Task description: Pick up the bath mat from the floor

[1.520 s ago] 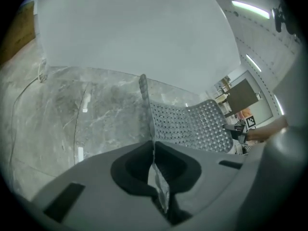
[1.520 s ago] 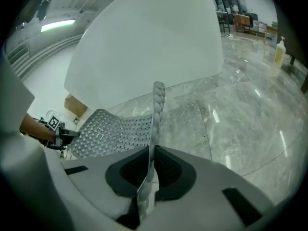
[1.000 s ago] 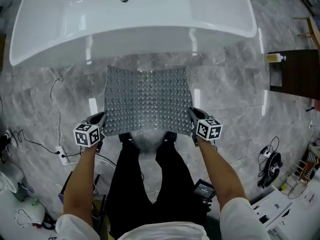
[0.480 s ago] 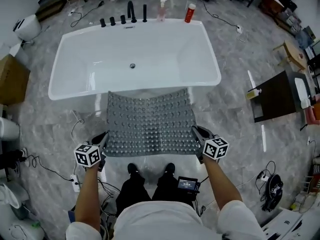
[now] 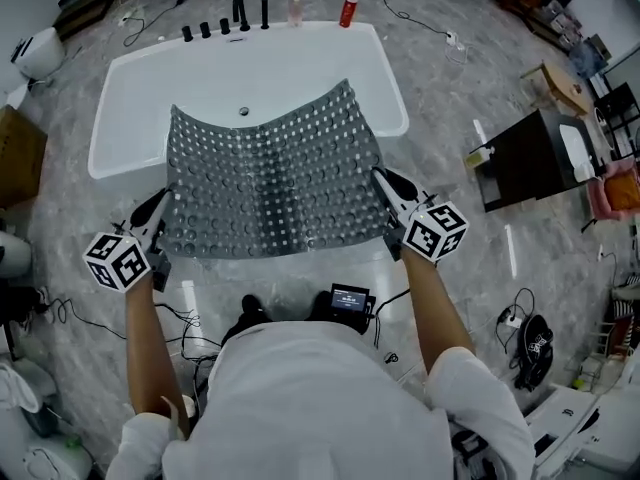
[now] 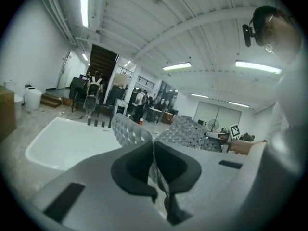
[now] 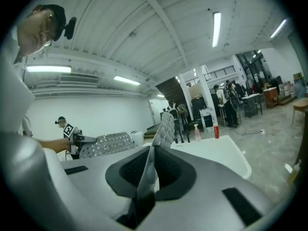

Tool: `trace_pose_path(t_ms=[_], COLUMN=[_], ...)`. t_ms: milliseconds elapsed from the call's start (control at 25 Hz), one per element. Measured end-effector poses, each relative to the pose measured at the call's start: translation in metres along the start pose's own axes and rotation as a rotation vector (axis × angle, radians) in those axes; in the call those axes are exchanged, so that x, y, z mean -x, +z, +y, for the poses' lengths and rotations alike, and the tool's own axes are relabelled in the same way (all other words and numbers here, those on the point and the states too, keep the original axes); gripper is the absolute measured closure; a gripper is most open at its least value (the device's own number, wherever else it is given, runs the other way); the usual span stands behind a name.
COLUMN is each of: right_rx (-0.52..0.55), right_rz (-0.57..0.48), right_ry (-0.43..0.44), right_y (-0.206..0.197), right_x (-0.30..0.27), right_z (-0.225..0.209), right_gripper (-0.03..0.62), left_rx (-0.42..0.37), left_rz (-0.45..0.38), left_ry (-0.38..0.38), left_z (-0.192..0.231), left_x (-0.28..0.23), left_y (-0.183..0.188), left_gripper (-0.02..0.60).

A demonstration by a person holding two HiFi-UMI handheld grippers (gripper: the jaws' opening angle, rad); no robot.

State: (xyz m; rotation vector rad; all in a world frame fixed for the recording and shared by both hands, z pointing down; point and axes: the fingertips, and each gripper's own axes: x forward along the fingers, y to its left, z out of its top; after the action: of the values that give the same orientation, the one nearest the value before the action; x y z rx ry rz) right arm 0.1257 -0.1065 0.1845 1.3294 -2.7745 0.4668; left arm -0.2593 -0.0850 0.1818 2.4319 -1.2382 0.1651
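Left tongs [image 5: 160, 204] and right tongs [image 5: 383, 180] are both clamped shut on the bath mat [image 5: 270, 183]. It is stretched flat between them, lifted clear of the floor [image 5: 450, 108]. The left tongs sit at the end of an outstretched bare forearm and pinch the mat's near left corner. The right tongs, on the other straight arm, pinch its right edge. Outside the left tongs, cables [image 5: 70, 303] trail over the floor. Ahead of both lies the bathtub [image 5: 125, 108], its near rim covered by the mat from overhead. Well apart from the right tongs stands a dark cabinet [image 5: 525, 158], with bare floor between. Only the gripper views show the thin mat edge squeezed between the pads, and only the head view shows the whole sheet.
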Motion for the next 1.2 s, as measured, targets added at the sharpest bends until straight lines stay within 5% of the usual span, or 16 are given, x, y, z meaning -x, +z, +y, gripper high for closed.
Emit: trace_pose_path(t_ms=[280, 520, 1200], right_rx=[0.08, 0.116, 0.175], right_rz=[-0.163, -0.236, -0.253], right_ry=[-0.022, -0.027, -0.094], right_y=[0.057, 0.075, 0.042], right_x=[0.038, 0.05, 0.044], right_z=[0.026, 0.045, 0.052], right_gripper=[0.554, 0.553, 0.553], left_rx=[-0.211, -0.369, -0.33], left_rz=[-0.098, -0.106, -0.182], left_ry=[0.009, 0.047, 0.064], left_z=[-0.05, -0.073, -0.073], left_x=[0.031, 0.039, 0.027], left_y=[0.072, 0.088, 0.06], left_gripper=[0.563, 0.563, 0.568])
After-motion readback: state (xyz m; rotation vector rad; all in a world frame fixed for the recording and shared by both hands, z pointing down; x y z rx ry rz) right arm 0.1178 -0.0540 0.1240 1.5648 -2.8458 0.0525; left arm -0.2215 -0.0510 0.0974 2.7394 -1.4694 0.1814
